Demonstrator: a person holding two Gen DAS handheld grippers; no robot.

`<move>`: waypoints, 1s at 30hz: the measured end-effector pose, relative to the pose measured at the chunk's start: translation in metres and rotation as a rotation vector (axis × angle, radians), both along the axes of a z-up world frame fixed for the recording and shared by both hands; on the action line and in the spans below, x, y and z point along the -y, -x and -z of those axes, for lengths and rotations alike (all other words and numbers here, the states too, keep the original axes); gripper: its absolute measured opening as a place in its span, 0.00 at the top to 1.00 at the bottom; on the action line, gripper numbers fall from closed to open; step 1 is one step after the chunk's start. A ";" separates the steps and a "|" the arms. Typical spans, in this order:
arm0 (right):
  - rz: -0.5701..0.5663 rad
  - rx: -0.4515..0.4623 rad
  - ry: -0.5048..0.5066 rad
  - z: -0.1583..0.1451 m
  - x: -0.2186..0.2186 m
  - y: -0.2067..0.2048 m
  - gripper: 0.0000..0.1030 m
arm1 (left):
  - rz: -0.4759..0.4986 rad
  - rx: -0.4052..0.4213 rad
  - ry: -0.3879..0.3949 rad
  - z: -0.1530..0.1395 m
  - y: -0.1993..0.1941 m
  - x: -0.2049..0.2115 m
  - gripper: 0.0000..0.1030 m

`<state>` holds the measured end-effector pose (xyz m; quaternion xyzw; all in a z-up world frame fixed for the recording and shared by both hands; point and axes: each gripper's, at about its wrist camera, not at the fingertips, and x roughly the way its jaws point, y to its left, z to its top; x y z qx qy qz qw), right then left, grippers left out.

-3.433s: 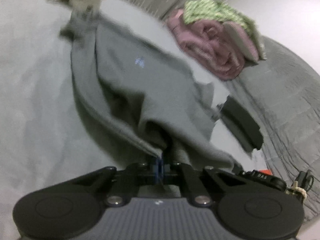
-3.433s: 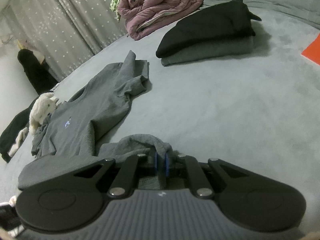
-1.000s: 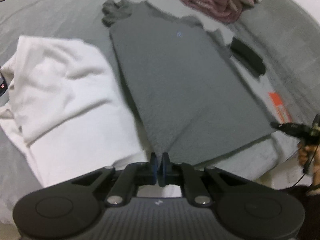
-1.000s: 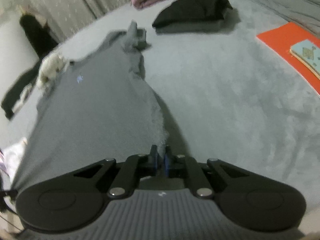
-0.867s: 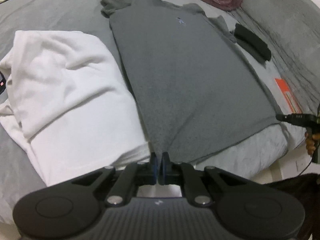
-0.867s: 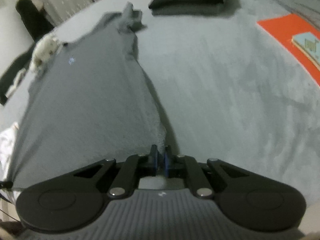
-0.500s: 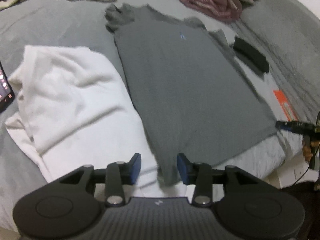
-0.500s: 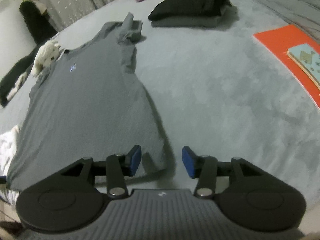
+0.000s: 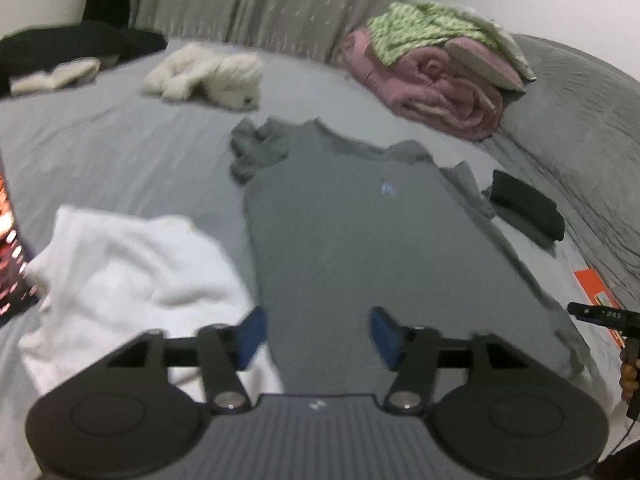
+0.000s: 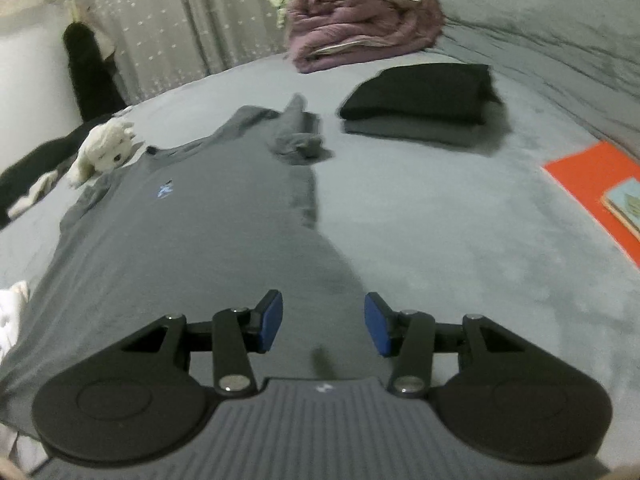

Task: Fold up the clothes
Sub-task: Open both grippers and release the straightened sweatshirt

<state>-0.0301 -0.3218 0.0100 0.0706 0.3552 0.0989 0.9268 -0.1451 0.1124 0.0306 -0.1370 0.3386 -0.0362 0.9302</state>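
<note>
With both sets of blue pads apart, nothing is clamped: left gripper [image 9: 316, 332] jaws are opening over the hem of the grey T-shirt [image 9: 360, 232], right gripper [image 10: 323, 322] jaws stand spread over the shirt's hem corner, cloth below the pads and not pressed by them. Shirt lies flat on the grey bed [image 10: 440, 232], centre frame, long axis running bottom to top of frame, hem near, collar far, small blue logo facing up. Both sleeves bunched. White garment [image 9: 132, 268] lower left, touching the shirt edge. Folded black-on-grey stack [image 10: 420, 104] upper right of centre. Plush toy [image 10: 106, 146] left of the collar, rolled pink blanket [image 10: 360, 28] at top. Left view blurred; screen at left edge cut off.
</note>
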 end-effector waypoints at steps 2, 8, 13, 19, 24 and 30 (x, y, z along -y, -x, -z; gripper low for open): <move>-0.028 0.002 0.014 0.002 -0.015 -0.005 0.52 | 0.021 0.017 -0.042 0.002 -0.010 0.016 0.32; -0.125 0.031 0.098 0.018 -0.059 -0.017 0.50 | 0.130 0.035 -0.143 0.022 -0.031 0.056 0.32; -0.174 0.023 0.230 0.041 -0.056 -0.017 0.36 | 0.202 -0.091 -0.234 0.060 -0.035 0.067 0.32; -0.236 0.038 0.199 0.045 -0.023 0.000 0.34 | 0.318 -0.075 -0.236 0.059 -0.010 0.046 0.31; -0.256 0.019 0.213 0.039 -0.020 0.016 0.32 | 0.389 -0.094 -0.210 0.051 0.009 0.031 0.31; -0.231 0.033 0.181 0.023 -0.029 0.017 0.31 | 0.317 -0.072 -0.146 0.034 0.005 0.022 0.25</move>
